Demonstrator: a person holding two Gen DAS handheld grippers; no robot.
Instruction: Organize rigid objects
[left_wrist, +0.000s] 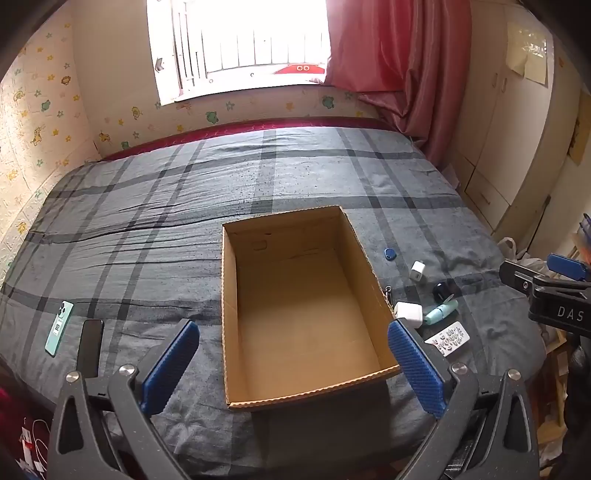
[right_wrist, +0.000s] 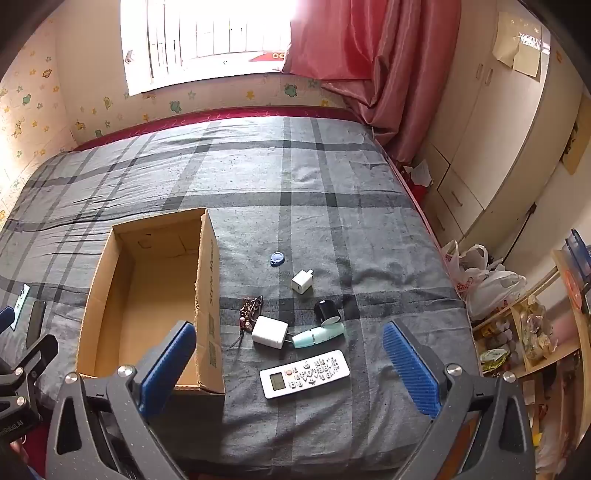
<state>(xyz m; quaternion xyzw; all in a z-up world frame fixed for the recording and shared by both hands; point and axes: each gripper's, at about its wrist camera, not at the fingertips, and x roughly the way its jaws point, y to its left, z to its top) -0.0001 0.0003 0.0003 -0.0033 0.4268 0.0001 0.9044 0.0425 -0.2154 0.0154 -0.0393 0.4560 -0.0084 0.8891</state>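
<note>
White rectangular remote control (right_wrist: 304, 373) lies right of the open brown cardboard box (right_wrist: 207, 295); right hand-held gripper (right_wrist: 290, 369), spread wide like the left hand-held gripper (left_wrist: 293, 365), should straddle its narrow sides.

A: What lies under the right gripper (right_wrist: 289, 363)?
B: Its jaws stand wide apart above a white remote control (right_wrist: 304, 373) on the plaid bed (right_wrist: 369, 229).
A: And beyond it?
B: A white charger (right_wrist: 269, 331) touching a mint tube (right_wrist: 318, 335), a black cylinder (right_wrist: 326, 311), keys (right_wrist: 251, 308), and an empty cardboard box (right_wrist: 207, 280).

Bright barred window (left_wrist: 236, 40), pink curtain (left_wrist: 399, 62), plaid bed (left_wrist: 147, 206).
</note>
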